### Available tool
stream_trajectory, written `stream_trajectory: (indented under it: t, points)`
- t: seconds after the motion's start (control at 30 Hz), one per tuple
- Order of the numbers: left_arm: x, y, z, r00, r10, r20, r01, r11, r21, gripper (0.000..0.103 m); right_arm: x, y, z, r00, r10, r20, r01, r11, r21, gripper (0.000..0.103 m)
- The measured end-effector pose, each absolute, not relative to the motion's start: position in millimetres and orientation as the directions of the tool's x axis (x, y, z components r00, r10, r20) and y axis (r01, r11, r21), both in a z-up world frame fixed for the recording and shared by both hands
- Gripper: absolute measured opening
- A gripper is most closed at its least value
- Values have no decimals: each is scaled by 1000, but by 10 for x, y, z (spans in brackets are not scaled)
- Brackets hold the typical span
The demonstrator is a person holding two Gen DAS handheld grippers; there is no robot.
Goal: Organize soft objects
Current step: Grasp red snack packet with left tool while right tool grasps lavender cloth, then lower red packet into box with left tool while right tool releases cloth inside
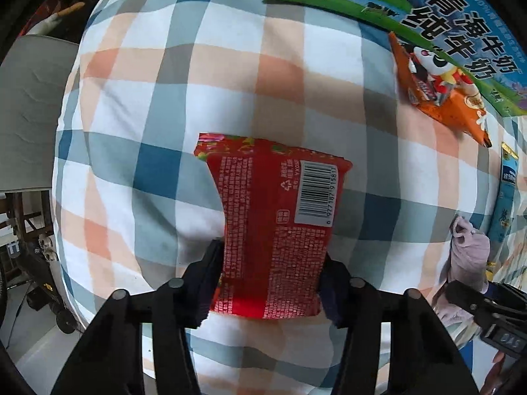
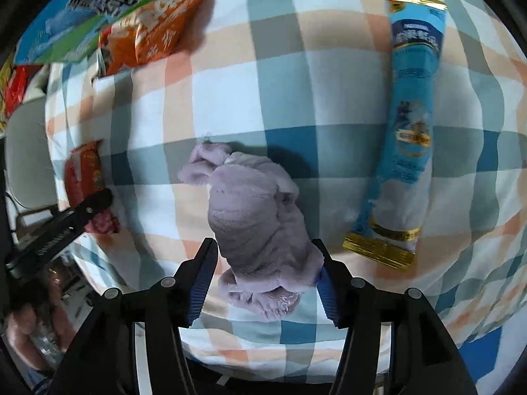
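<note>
Left wrist — milk carton [image 1: 428,10] beside orange packet [image 1: 441,89]

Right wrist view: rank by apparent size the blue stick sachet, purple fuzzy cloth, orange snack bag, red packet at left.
1. Long blue stick sachet and crumpled purple fuzzy cloth: alike, and the cloth is nearer the camera, so unranked.
2. Orange snack bag, farther off.
3. Red packet, partly hidden by the left claw.

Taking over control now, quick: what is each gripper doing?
Left gripper: shut on the red snack packet.
Right gripper: jaws around the purple cloth; cannot tell if clamped.
</note>
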State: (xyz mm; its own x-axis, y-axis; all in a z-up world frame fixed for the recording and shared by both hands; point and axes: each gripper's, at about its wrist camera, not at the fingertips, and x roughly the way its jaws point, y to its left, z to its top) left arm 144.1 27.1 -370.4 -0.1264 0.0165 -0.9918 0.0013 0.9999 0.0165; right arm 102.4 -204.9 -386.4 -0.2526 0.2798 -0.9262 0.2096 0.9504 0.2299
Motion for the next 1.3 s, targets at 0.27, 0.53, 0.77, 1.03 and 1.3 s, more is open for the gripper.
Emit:
stream_trajectory:
  t: [0.27,0.53,0.77,1.03,1.3]
  points:
    - [1200,148,-3208,-49,20,-999,5,1000,20,44,909,-1926,-3477,-186,250,-950,159,962,222,33]
    - [1206,-160,-2320,73,-92,-993,41,995,-89,44,1113,-2034,-2365,-11,333,-943,147,933,328,33]
    - [1991,-485,-1706,141,-164,-976,106,983,-150,44,1772,-2125,-1575,127,327,-936,130,930,343,33]
    - [3170,-558,-1595,164,-137,-977,116,986,-119,44,2547,-2364,-1415,163,250,-954,162,948,276,33]
    - [4037,-607,-2155,54,-101,-993,112,989,-94,44,3285,-2574,-2078,65,177,-982,234,954,188,33]
